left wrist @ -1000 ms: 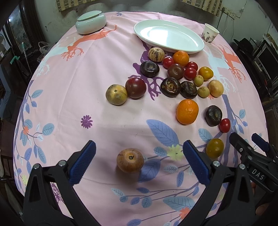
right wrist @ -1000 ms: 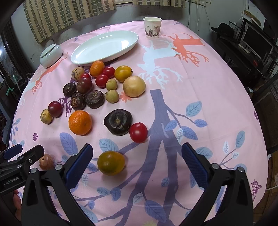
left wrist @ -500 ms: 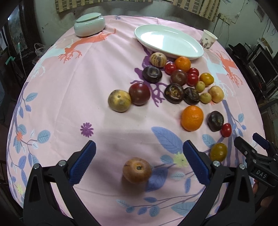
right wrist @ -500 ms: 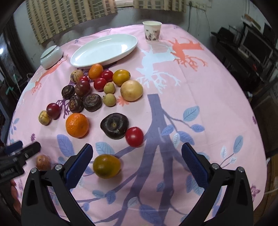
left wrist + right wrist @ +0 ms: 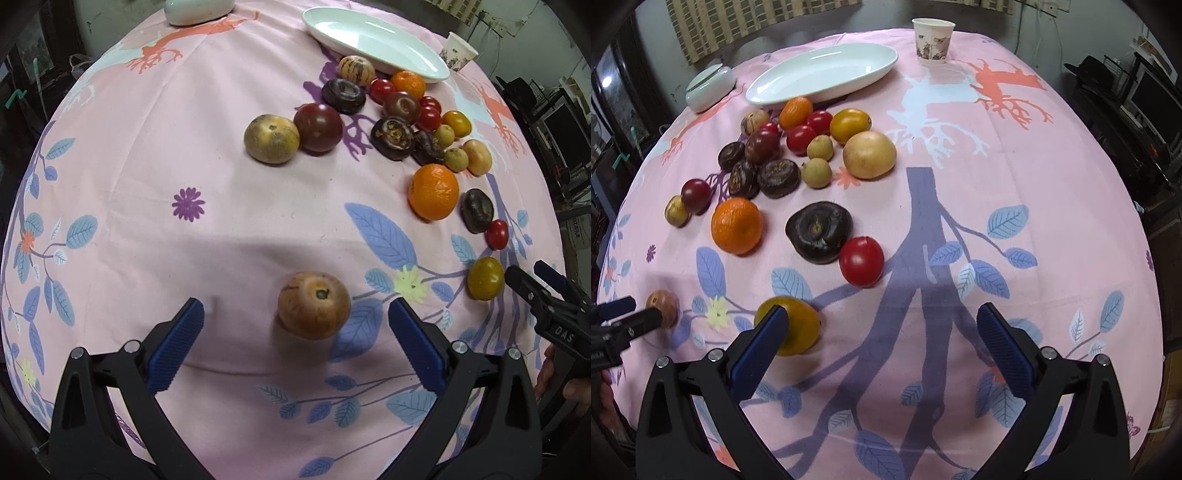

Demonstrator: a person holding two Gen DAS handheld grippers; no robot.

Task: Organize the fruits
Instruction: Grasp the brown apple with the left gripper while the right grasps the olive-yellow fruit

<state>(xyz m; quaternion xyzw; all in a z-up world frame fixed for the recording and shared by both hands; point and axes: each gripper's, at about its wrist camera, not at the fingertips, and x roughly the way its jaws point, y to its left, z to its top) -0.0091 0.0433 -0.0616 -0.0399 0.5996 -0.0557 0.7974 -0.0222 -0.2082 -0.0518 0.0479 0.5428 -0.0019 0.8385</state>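
Two oranges, four small red tomatoes and many other fruits lie on the table, none in the white dish near its far edge. The left gripper is spread around a brown fruit; the right gripper is spread beside a yellow fruit.

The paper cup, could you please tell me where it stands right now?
In the right wrist view the paper cup stands upright at the far edge of the table, just right of the white oval dish, apart from the fruit pile.

Fruit cluster before plate; cup right.
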